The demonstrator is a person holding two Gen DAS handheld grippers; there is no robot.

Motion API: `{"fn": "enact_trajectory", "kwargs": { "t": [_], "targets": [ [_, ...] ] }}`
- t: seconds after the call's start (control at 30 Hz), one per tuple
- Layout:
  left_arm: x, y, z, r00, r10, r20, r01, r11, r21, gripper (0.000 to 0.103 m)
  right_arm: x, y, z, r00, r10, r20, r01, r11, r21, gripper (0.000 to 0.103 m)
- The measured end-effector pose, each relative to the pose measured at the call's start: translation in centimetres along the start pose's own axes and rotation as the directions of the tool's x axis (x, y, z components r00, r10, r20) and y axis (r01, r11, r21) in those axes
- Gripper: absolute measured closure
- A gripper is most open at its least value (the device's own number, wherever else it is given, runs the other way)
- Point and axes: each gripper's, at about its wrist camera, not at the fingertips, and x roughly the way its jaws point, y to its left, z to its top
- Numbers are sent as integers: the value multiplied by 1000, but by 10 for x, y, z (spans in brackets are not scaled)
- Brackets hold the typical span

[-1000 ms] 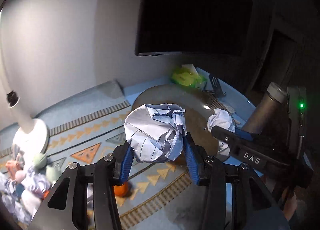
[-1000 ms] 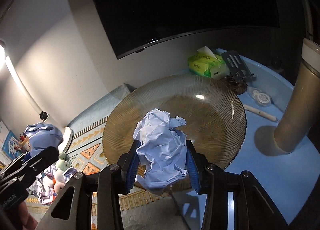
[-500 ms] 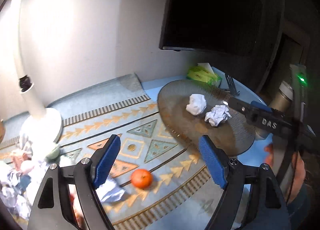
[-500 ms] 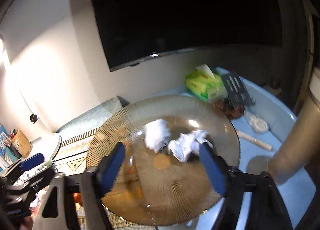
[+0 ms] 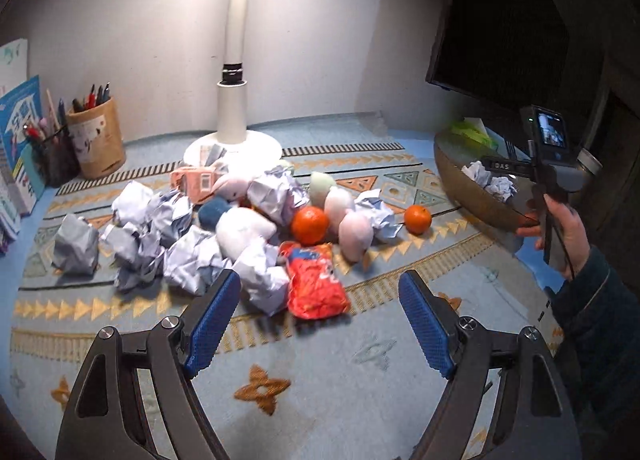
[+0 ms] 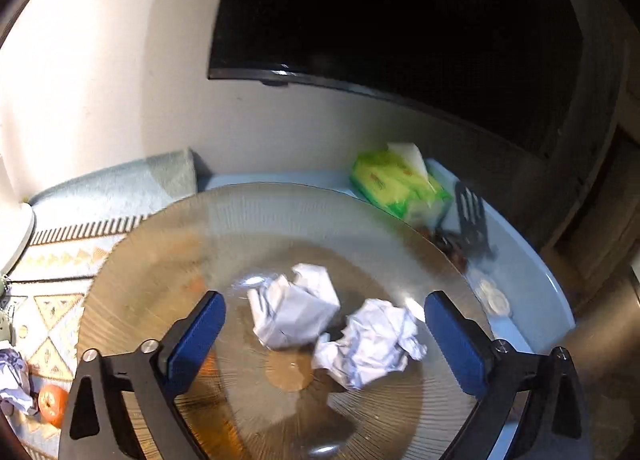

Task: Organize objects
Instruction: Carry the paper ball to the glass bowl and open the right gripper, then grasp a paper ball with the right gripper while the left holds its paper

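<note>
On the far left of the left wrist view stood some books (image 5: pixel 18 148) and a brown pen holder (image 5: pixel 96 138) w/ pens, against the wall. Next to it, a white lamp base (image 5: pixel 234 146) on the patterned mat (image 5: pixel 320 388).

In the middle of the mat lay a pile: many crumpled paper balls (image 5: pixel 188 256), pastel egg-shaped toys (image 5: pixel 354 234), a dark blue ball (image 5: pixel 214 210), a pink packet (image 5: pixel 194 182), a bigger orange (image 5: pixel 309 225) and a red-orange snack bag (image 5: pixel 316 284). The bag lay just in front of the orange, touching a paper ball at its left. A smaller orange (image 5: pixel 417 219) sat apart, to the right of the pile.

The left gripper (image 5: pixel 320 320) hovered above the mat near the bag, its blue pads spread wide, nothing between them.

Further right was the brown glass bowl (image 5: pixel 472 196); the right hand (image 5: pixel 568 232) held the other tool above its rim.

In the right wrist view, the bowl (image 6: pixel 160 260) filled the frame, and 2 paper wads lay inside near the centre: left wad (image 6: pixel 294 308) and right wad (image 6: pixel 366 342), touching each other. The right gripper (image 6: pixel 324 334) hung over them, jaws released and wide, the wads not pinched.

Behind the bowl on the right: a green tissue pack (image 6: pixel 398 184) and a black spatula (image 6: pixel 472 220) on the blue table (image 6: pixel 524 280). A dark TV screen (image 6: pixel 400 12) was on the wall.
</note>
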Motion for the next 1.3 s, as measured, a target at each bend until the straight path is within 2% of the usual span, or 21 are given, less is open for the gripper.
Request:
{"fn": "enact_trajectory", "kwargs": {
  "t": [0.1,0.2,0.27,0.33,0.4,0.43,0.47,0.5,0.53,0.57,0.63,0.73,0.83,0.9,0.97,1.0,1.07,1.17,1.27,1.3],
  "targets": [
    [-6,9,-10,1000,21,0,-21,1000,-15,23,-19,-13,-24,998,23,-53,-21,999,43,3],
    [-26,25,-22,999,47,5,-47,998,-35,23,-37,-12,-42,999,0,-36,1,1000,11,3],
    [-45,36,-27,998,57,19,-56,997,-59,23,-41,-8,-43,999,34,-18,-34,999,-17,3],
    [-73,49,-31,996,82,47,-78,993,-88,23,-59,-6,-37,998,58,38,-57,998,-25,6],
    [-104,63,-33,987,133,88,-122,985,-119,18,-93,2,-34,991,5,136,1,999,-48,7],
    [-118,69,-34,980,170,107,-156,979,-129,15,-117,11,-34,978,-33,204,49,996,-71,7],
    [-131,73,-34,970,207,124,-190,973,-134,10,-142,23,-38,964,-37,262,62,994,-90,7],
    [-142,77,-34,962,233,142,-214,967,-137,6,-163,36,-43,954,3,299,31,994,-108,4],
    [-151,80,-32,955,249,161,-228,964,-139,4,-177,47,-46,949,75,306,-39,991,-125,0],
    [-156,83,-31,948,266,177,-243,960,-141,0,-188,59,-51,940,188,283,-152,978,-144,0],
    [-154,89,-26,936,295,192,-272,952,-140,0,-195,85,-59,898,398,189,-372,915,-156,0],
    [-119,103,-19,944,296,149,-275,950,-145,0,-188,135,-76,810,584,63,-571,808,-146,0],
    [-65,128,-13,970,235,61,-223,961,-163,0,-178,189,-92,750,660,-44,-656,734,-173,7],
    [-27,149,-8,988,155,-18,-155,965,-212,2,-175,222,-102,714,691,-113,-697,689,-197,9],
    [4,162,-4,994,93,-65,-107,959,-262,7,-168,248,-109,711,688,-146,-701,678,-221,12],
    [17,167,-1,994,72,-78,-90,959,-270,10,-166,260,-110,718,678,-156,-694,681,-233,12],
    [38,173,2,992,70,-105,-97,956,-278,16,-159,281,-111,761,628,-164,-647,716,-262,12],
    [61,177,7,990,64,-129,-101,949,-298,16,-152,299,-116,773,611,-169,-631,715,-303,12],
    [76,177,12,988,71,-138,-110,947,-301,17,-149,314,-123,805,573,-152,-586,728,-356,12],
    [80,177,13,988,67,-138,-106,948,-300,26,-148,319,-125,809,568,-153,-580,725,-373,15]
  ]
}}
